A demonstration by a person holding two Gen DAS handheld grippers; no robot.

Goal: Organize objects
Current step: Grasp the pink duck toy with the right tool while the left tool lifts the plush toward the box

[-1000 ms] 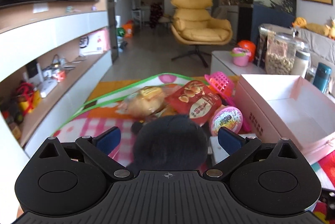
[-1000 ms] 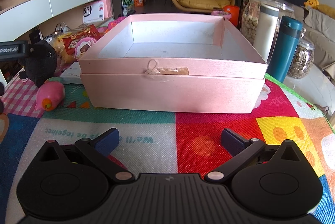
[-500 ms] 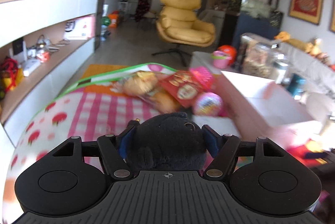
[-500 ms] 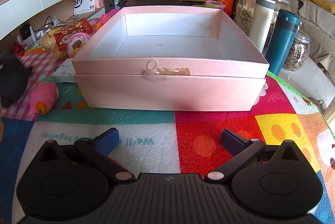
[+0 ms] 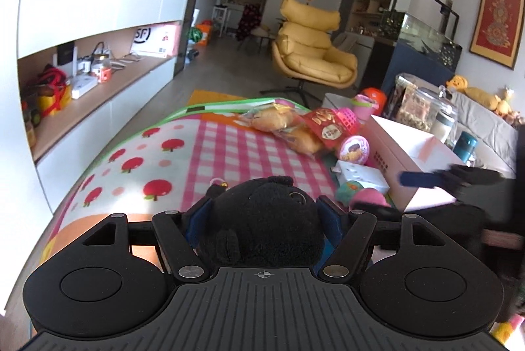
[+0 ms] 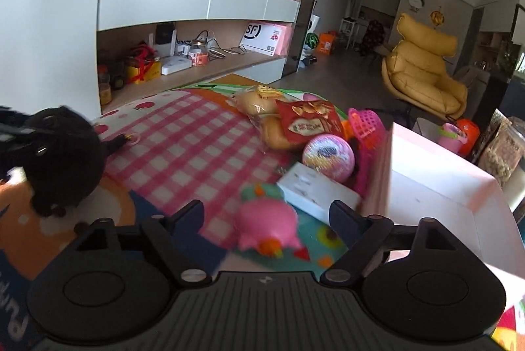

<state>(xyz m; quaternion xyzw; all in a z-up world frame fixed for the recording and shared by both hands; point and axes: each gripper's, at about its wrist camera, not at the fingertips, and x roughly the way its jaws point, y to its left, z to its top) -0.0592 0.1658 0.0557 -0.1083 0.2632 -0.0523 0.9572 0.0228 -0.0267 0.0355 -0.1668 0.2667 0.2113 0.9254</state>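
Note:
My left gripper (image 5: pixel 267 211) is shut on a black plush toy (image 5: pixel 262 219) and holds it above the play mat; the toy also shows at the left of the right wrist view (image 6: pixel 59 150). My right gripper (image 6: pixel 265 213) is open, with a pink soft toy (image 6: pixel 267 224) lying on the mat between its fingers. The open pink box (image 6: pixel 443 186) stands to the right. The right gripper's fingers (image 5: pixel 423 178) show in front of the box (image 5: pixel 413 150) in the left wrist view.
On the checked mat (image 6: pixel 183 150) lie bagged bread (image 6: pixel 262 111), a red snack bag (image 6: pixel 308 121), a shiny pink ball (image 6: pixel 328 155), a pink basket (image 6: pixel 366 124) and a white power strip (image 6: pixel 315 190). Jars (image 5: pixel 423 111) and a teal flask (image 5: pixel 467 145) stand behind the box.
My left gripper closed on the black plush toy and lifted it back. My right gripper swung left from facing the box to over the pink soft toy.

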